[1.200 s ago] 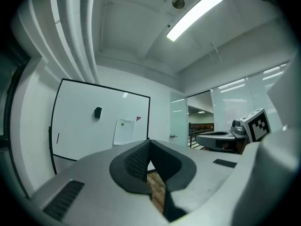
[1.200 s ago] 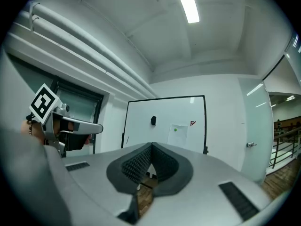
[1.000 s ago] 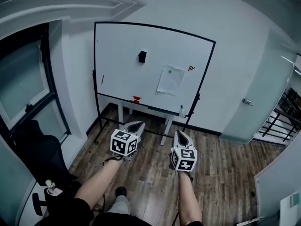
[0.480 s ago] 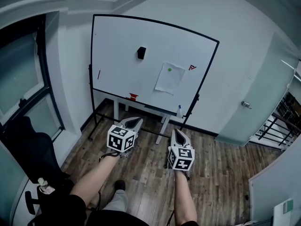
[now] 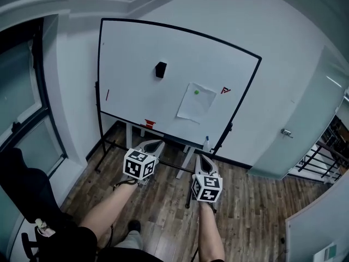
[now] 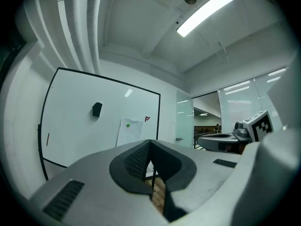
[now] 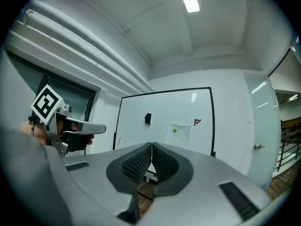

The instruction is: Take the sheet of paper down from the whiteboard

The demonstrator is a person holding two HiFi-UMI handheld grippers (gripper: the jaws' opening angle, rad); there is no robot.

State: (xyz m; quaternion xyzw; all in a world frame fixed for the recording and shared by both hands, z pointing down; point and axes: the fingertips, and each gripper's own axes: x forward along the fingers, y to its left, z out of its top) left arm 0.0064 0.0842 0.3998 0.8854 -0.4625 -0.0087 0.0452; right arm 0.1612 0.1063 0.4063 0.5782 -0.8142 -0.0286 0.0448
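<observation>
Right, we're at the approach stage by my reading: nothing has been touched on the whiteboard (image 5: 136,59) yet. The left gripper (image 5: 156,144) and the right gripper (image 5: 201,158) are both held out level in front of the whiteboard, well apart from it, side by side. Each gripper view shows the jaws clenched tip to tip with nothing between them.

And the sheet of paper (image 5: 193,103) sits on the right half of the whiteboard, below its middle, lying flat on the surface and facing the person. Its long axis runs up and down the whiteboard, near enough parallel to the side frame. A green magnet (image 5: 197,91) pins it near the middle of the top edge, so the lower edge hangs toward the whiteboard's bottom rail. A black block (image 5: 160,69) sits up and to the left of it on the whiteboard, and a small red mark (image 5: 226,90) sits just to the right.

Next up, I'd say: close the gap to the whiteboard and part at least one pair of jaws. Then pinch a free edge of the sheet, while the magnet is lifted or slid off.
</observation>
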